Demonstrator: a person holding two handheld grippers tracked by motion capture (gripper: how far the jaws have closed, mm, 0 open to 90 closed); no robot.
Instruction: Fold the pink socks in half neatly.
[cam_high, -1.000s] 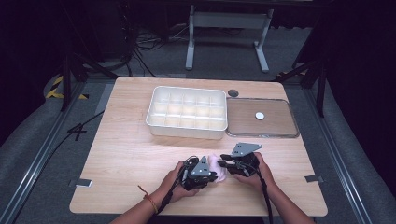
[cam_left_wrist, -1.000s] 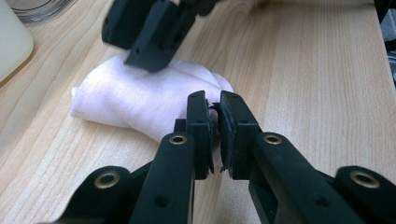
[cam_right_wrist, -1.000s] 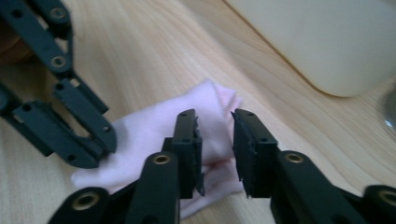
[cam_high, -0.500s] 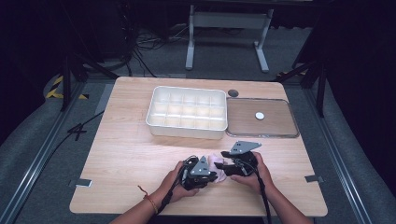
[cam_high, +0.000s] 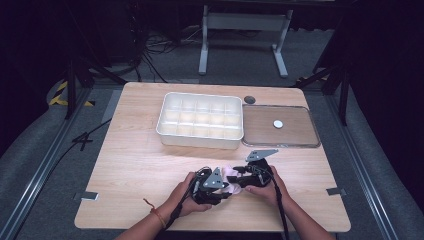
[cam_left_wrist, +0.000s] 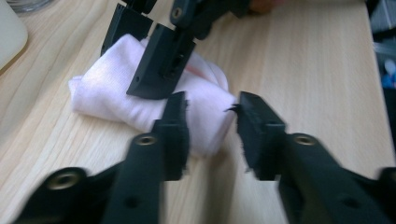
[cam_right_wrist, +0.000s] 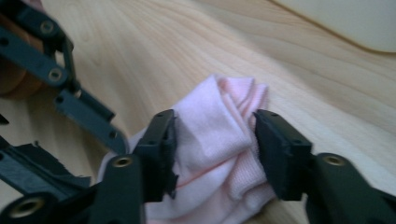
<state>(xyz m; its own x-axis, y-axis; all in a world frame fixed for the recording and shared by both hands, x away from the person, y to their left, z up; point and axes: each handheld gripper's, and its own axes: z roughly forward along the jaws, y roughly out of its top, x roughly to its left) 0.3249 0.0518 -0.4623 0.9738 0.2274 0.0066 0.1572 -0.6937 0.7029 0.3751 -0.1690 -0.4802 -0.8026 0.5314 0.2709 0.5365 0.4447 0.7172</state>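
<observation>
With both the left claw (cam_left_wrist: 210, 126) and right claw (cam_right_wrist: 212, 140) apart around the pink cloth (cam_right_wrist: 224, 140) on the table (cam_high: 135, 165), each should close squarely on a thick fold.

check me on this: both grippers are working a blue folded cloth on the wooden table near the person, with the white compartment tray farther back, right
Not quite: the cloth is pale pink, not blue, as the right gripper view shows. The rest holds: both the left gripper and the right gripper are at the folded cloth on the wooden table near the person, and the white compartment tray sits farther back.
</observation>
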